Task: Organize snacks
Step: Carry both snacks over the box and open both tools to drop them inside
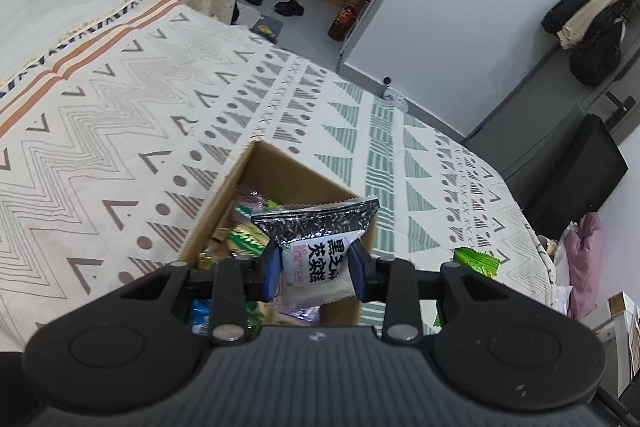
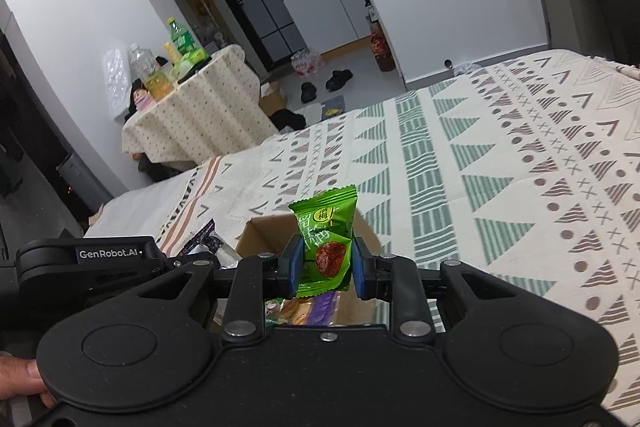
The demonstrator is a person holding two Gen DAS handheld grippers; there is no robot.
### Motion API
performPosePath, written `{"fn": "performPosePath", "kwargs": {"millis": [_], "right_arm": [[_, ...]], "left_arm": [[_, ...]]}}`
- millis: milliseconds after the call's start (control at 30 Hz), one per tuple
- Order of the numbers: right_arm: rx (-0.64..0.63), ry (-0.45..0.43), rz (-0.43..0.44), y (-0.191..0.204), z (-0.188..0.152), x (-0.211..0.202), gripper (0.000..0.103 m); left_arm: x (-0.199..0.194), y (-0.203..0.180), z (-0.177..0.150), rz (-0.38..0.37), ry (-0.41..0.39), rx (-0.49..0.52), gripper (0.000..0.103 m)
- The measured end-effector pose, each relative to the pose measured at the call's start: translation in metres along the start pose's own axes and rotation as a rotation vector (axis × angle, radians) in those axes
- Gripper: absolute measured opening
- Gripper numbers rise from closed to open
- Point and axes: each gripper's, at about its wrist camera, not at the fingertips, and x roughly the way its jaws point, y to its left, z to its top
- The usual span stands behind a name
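I work over a bed spread (image 1: pixel 120 131) printed with zigzags, dots and green triangles; a cardboard box (image 1: pixel 224 211) sits on it and serves as my landmark. Beyond the box, across a grey floor, stands a small draped table (image 2: pixel 200 115) carrying several drink bottles, with two dark slippers (image 2: pixel 326 85) past it by white cabinets.

I count one box, two grippers and two held packets. My left gripper (image 1: pixel 316 269) hangs just above the box's near side, its blue pads pinched on a black-and-white snack packet (image 1: pixel 316 231) held upright over the opening. My right gripper (image 2: pixel 326 265) hovers over the same box, closed narrowly around a green plum candy packet (image 2: pixel 326 227), also upright.

Inside the box lie several loose wrappers (image 1: pixel 240 231), green, purple and blue; I cannot count them, since the gripper bodies cover most of the interior. The box's near wall is cut off below the left gripper.
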Motion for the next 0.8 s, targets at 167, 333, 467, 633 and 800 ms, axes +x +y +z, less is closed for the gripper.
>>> {"fn": "performPosePath", "kwargs": {"millis": [167, 333, 467, 633, 800], "right_arm": [[-0.015, 0.041, 0.008, 0.013, -0.007, 0.015, 0.025], [-0.02, 0.075, 0.025, 0.025, -0.015, 0.019, 0.025], [-0.018, 0.095, 0.034, 0.031, -0.018, 0.02, 0.025], [0.035, 0.144, 0.071, 0.031, -0.025, 0.023, 0.029], [0.045, 0.137, 0.026, 0.028, -0.027, 0.015, 0.043]], "left_arm": [[0.011, 0.02, 0.005, 0.004, 0.037, -0.041, 0.039], [0.013, 0.036, 0.01, 0.029, 0.049, -0.069, 0.053], [0.011, 0.042, 0.011, 0.041, 0.05, -0.074, 0.062], [0.004, 0.043, 0.01, 0.049, 0.035, -0.068, 0.071], [-0.005, 0.043, 0.007, 0.05, 0.026, -0.057, 0.079]]}}
